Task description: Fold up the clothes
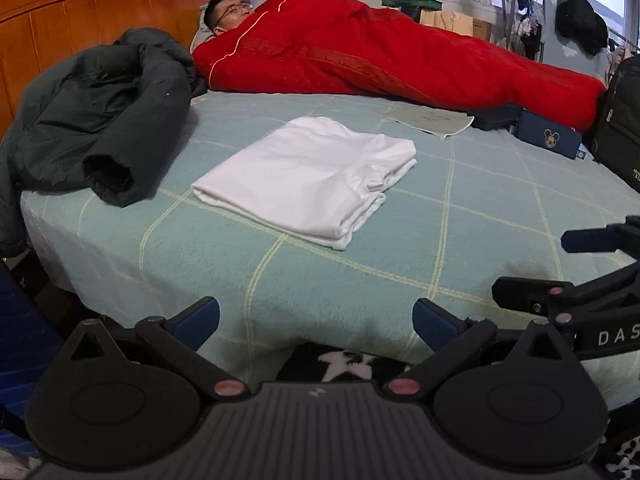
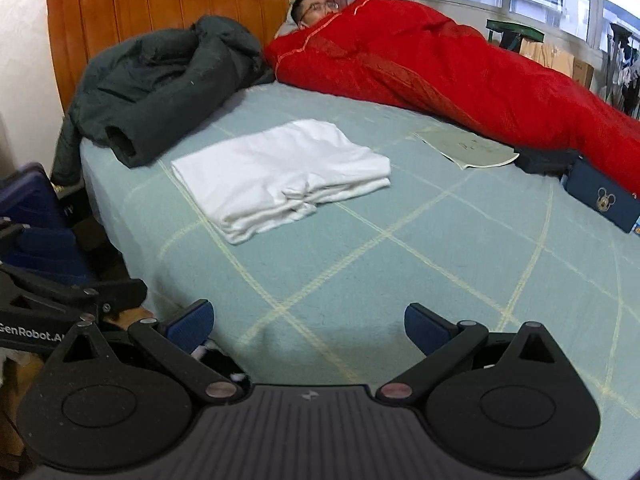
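A white garment lies folded into a neat rectangle on the pale green checked bed sheet. My left gripper hangs open at the near edge of the bed, well short of the garment, with nothing between its blue pads. My right gripper is likewise open and empty over the bed's near edge. In the left wrist view the right gripper shows at the right edge; in the right wrist view part of the left gripper shows at the left edge.
A dark green padded jacket is heaped at the head of the bed by the wooden headboard. A person lies under a red quilt along the far side. A paper and a blue box lie beside the quilt.
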{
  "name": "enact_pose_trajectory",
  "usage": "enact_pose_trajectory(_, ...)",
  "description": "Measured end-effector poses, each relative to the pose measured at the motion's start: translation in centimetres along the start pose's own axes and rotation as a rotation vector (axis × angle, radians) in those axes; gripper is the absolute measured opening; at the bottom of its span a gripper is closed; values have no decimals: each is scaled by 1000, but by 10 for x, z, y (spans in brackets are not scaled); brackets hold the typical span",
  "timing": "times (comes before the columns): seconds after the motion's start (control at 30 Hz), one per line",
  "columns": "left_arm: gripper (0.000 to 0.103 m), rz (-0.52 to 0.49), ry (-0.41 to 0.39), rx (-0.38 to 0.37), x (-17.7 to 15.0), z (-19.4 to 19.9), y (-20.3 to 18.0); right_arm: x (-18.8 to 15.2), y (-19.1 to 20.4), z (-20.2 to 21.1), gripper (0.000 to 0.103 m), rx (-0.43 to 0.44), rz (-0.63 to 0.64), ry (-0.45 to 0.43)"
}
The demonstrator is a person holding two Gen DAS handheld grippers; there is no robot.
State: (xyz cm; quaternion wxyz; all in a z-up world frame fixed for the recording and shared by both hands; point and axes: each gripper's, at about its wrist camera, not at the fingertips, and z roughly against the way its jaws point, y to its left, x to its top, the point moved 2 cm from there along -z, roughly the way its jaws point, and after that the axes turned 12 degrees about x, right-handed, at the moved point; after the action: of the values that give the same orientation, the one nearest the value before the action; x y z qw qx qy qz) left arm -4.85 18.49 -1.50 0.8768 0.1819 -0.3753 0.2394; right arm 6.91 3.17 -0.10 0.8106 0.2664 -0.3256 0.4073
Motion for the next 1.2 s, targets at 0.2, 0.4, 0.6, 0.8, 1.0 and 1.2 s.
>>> enact_pose_trajectory(0.2, 102, -31, -11, 1, -7, 13, -5, -15, 3, 11, 103, 11, -59, -12)
enact_pose_trajectory(0.4, 102, -45, -30, -10, -13, 30, -12, -28, 8, 32, 103, 32, -82, -46)
enact_pose_trajectory(0.6, 102, -45, -50, -14, -16, 47, -13, -31, 13, 47, 103, 38, -79, -71)
enact_pose_trajectory(0.8, 102, -47, -56, -8, -16, 53, -12, -29, 21, 54, 103, 35, -53, -87)
enact_pose_trajectory(1.0, 102, -37, -54, 4, -15, 55, -9, -27, 25, 55, 103, 36, -36, -88)
enact_pose_trajectory(1.2, 102, -38, -45, 11, -16, 53, -10, -28, 25, 53, 103, 44, -38, -82)
